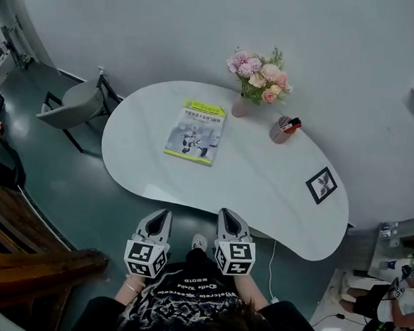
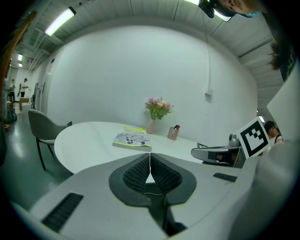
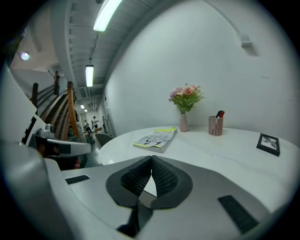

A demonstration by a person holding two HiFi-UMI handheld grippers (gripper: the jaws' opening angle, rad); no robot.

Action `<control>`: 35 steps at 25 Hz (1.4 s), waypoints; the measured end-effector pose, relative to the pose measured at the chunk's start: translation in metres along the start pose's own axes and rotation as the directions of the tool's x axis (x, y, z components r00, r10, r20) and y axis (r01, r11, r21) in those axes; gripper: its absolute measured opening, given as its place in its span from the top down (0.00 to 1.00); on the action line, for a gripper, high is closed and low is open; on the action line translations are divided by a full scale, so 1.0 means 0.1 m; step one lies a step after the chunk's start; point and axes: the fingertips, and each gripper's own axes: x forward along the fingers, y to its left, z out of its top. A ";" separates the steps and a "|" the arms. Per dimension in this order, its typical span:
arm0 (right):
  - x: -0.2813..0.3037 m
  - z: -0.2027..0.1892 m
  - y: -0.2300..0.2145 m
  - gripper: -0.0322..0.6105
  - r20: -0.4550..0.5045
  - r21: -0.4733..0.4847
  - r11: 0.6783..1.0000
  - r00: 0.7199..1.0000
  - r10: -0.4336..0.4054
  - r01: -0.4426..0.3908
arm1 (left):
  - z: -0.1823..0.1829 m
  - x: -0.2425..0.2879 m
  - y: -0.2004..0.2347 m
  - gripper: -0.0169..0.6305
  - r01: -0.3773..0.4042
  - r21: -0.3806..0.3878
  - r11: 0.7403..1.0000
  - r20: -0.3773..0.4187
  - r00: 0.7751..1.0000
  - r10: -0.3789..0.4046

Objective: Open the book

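Observation:
A closed book (image 1: 196, 131) with a grey and yellow-green cover lies flat on the white table (image 1: 261, 193), toward its left half. It also shows in the left gripper view as the book (image 2: 132, 138) and in the right gripper view as the book (image 3: 156, 139). Both grippers hang side by side off the table's near edge, well short of the book. The left gripper (image 1: 162, 215) is shut and empty, its tips (image 2: 149, 155) touching. My right gripper (image 1: 227, 214) is likewise shut with nothing between its pads (image 3: 151, 159).
A vase of pink flowers (image 1: 259, 81) and a pen cup (image 1: 283, 128) stand at the table's far side, a small framed picture (image 1: 321, 184) lies at its right. A grey chair (image 1: 73, 106) stands left of the table. A wooden structure (image 1: 24, 251) fills the lower left.

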 end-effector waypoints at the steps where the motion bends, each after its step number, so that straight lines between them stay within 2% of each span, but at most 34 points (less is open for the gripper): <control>1: 0.04 -0.01 -0.05 0.91 -0.012 -0.005 1.000 1.000 0.004 -0.004 | 0.01 0.06 -0.02 0.94 -0.003 -0.001 1.000 0.000 1.000 0.003; 9: 0.23 0.09 -0.34 0.91 -0.022 -0.002 1.000 0.999 0.029 -0.029 | 0.08 0.35 -0.11 0.94 -0.043 -0.041 0.998 0.017 0.999 0.044; 16: 0.30 0.15 -0.40 0.91 -0.029 0.012 0.999 0.998 0.053 -0.053 | 0.12 0.47 -0.09 0.94 -0.056 -0.048 0.997 0.015 0.998 0.057; 24: 0.36 0.14 -0.46 0.91 -0.062 0.028 0.999 0.998 0.021 -0.019 | 0.21 0.60 0.04 0.94 -0.050 -0.049 0.998 0.019 0.999 0.051; 30: 0.47 0.16 -0.45 0.91 -0.095 0.019 1.000 0.995 -0.021 0.023 | 0.23 0.75 0.27 0.94 -0.052 -0.077 0.996 0.011 0.999 0.053; 35: 0.64 0.19 -0.40 0.91 -0.110 0.063 0.996 0.992 -0.055 0.063 | 0.38 0.89 0.41 0.94 0.001 -0.034 0.999 0.001 1.000 -0.001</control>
